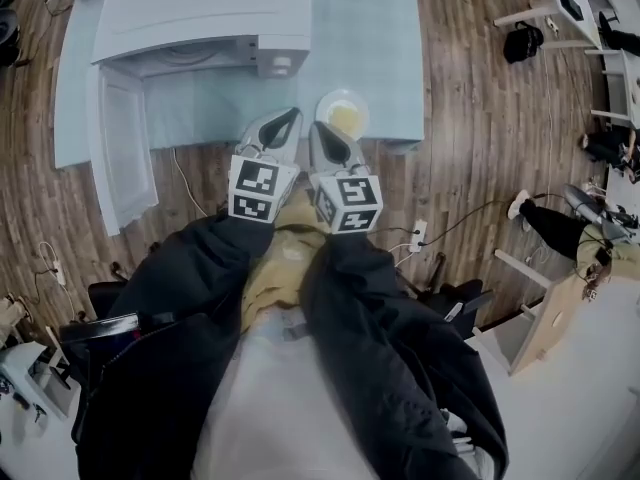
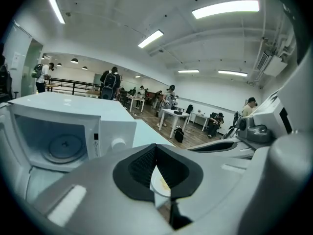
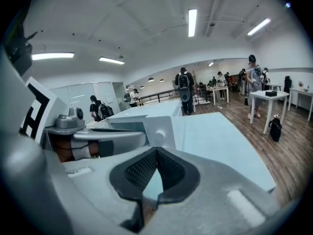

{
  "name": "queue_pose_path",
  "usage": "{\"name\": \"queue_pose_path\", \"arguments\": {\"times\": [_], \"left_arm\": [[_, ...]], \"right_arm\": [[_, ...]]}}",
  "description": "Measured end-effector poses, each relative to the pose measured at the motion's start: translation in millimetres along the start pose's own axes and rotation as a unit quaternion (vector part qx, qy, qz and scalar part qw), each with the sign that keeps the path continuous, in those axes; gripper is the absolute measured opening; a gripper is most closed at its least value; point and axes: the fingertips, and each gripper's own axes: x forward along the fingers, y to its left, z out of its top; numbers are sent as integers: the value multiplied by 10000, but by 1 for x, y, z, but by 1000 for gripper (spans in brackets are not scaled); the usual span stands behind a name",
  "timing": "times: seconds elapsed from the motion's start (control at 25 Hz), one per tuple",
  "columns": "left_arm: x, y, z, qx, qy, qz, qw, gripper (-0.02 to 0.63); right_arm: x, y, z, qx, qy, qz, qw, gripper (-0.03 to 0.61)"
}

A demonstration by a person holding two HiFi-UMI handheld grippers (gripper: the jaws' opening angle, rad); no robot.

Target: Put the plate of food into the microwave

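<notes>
A white plate of yellow food sits near the front edge of the pale blue table, right of the white microwave. The microwave door hangs open, and its glass turntable shows inside. Just in front of the plate and apart from it, my left gripper and right gripper are side by side at the table's near edge. Both are shut with nothing in them. The left gripper shows the plate through the slit below its tips. The right gripper points over bare table.
The open door juts past the table's front left edge. A power strip and cables lie on the wooden floor by my legs. White tables, bags and several people stand farther off in the room.
</notes>
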Motion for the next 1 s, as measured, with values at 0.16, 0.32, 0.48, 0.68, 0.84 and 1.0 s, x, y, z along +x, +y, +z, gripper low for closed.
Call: {"name": "queue_pose_path", "arguments": {"times": [0.16, 0.32, 0.48, 0.68, 0.84, 1.0], "left_arm": [[22, -5, -33, 83, 442, -22, 9990, -2], [37, -13, -74, -51, 988, 16, 9951, -2], [51, -29, -108, -222, 1434, -49, 9894, -2], [64, -45, -135, -85, 1827, -181, 9830, -2], [73, -49, -150, -56, 2030, -208, 9789, -2], [80, -53, -166, -71, 2256, -218, 9740, -2]], "right_arm": [[10, -21, -42, 320, 508, -20, 9982, -6], [12, -38, -77, 581, 922, 162, 9939, -5], [9, -58, -103, 901, 1181, 178, 9887, -5], [7, -76, -132, 1213, 1481, 158, 9814, -5], [8, -89, -149, 1452, 1625, 74, 9759, -5], [8, -103, -165, 1698, 1677, -65, 9711, -3]]}}
